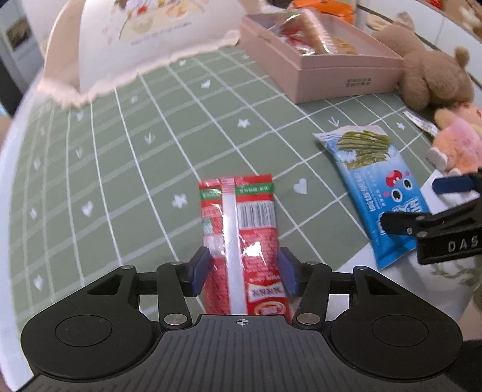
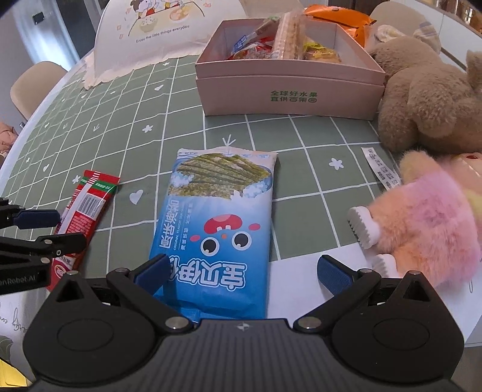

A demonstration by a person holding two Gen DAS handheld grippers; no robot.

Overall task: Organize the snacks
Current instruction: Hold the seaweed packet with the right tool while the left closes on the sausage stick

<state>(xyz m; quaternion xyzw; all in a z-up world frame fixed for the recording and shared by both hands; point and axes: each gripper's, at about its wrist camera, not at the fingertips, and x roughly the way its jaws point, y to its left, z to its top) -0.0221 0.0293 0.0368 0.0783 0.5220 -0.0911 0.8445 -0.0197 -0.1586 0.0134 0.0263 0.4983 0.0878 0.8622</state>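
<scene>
Left wrist view: the red snack packet (image 1: 241, 241) lies flat on the green checked tablecloth (image 1: 135, 169) at lower centre of the frame, its back up with a white seam strip and a barcode. The left gripper (image 1: 244, 268) straddles its lower half; the blue pads (image 1: 200, 268) stand just beside its edges and whether they touch cannot be told, so nothing is held. At right the blue seaweed snack bag (image 1: 373, 187) lies flat, and the right gripper (image 1: 421, 205) enters from the right edge over its lower end, marked "DAS". At upper right stands the pink box (image 1: 328, 69) with packets inside.

Right wrist view: the blue seaweed snack bag (image 2: 217, 223) fills the centre, printed with a cartoon face, large Chinese characters and small English text. The right gripper (image 2: 241, 271) stands wide around its lower end, the left pad (image 2: 150, 271) touching its edge, the right pad well apart. The red snack packet (image 2: 81, 217) lies at left between the fingers of the left gripper (image 2: 57, 229), whose body reads "Robot.AI". The pink box (image 2: 289, 87) at upper centre bears green Chinese lettering. Behind it lies an orange packet (image 2: 340, 15). A white card (image 2: 150, 30) at upper left reads "Enjoy the little things everyday". A brown plush bear (image 2: 430, 99) and a pink plush toy (image 2: 427, 229) sit at right on the worktop.
</scene>
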